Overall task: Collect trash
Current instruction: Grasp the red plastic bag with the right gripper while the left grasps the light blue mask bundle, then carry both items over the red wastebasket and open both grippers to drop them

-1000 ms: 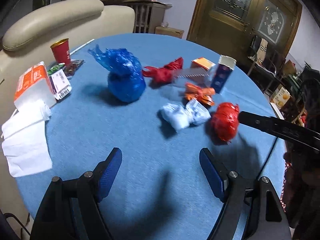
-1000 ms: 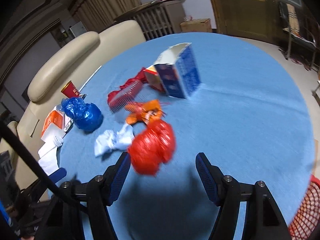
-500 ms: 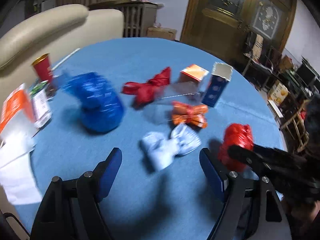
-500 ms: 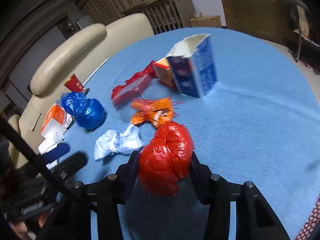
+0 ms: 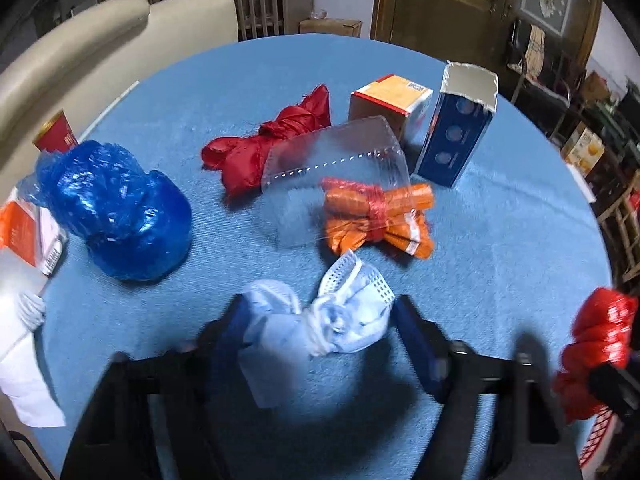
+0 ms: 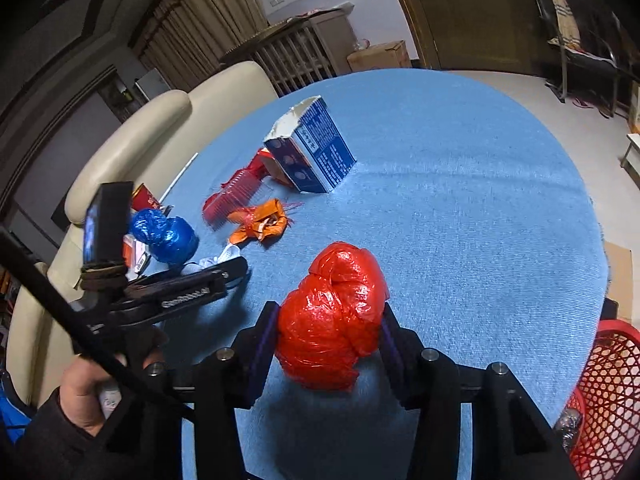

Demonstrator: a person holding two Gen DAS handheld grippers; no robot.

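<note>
two hand-held grippers: the left hand-held gripper (image 5: 320,328) and the right hand-held gripper (image 6: 328,332). five knotted bags: one blue bag (image 5: 120,212), one dark red bag (image 5: 264,148), one orange bag (image 5: 376,216), one pale blue bag (image 5: 320,324), one bright red bag (image 6: 332,320). two cartons at 1 o'clock: one blue carton (image 5: 460,128), one orange carton (image 5: 388,100). one clear plastic sheet (image 5: 336,160). one red cup (image 5: 56,136). one red basket (image 6: 604,396).
</note>
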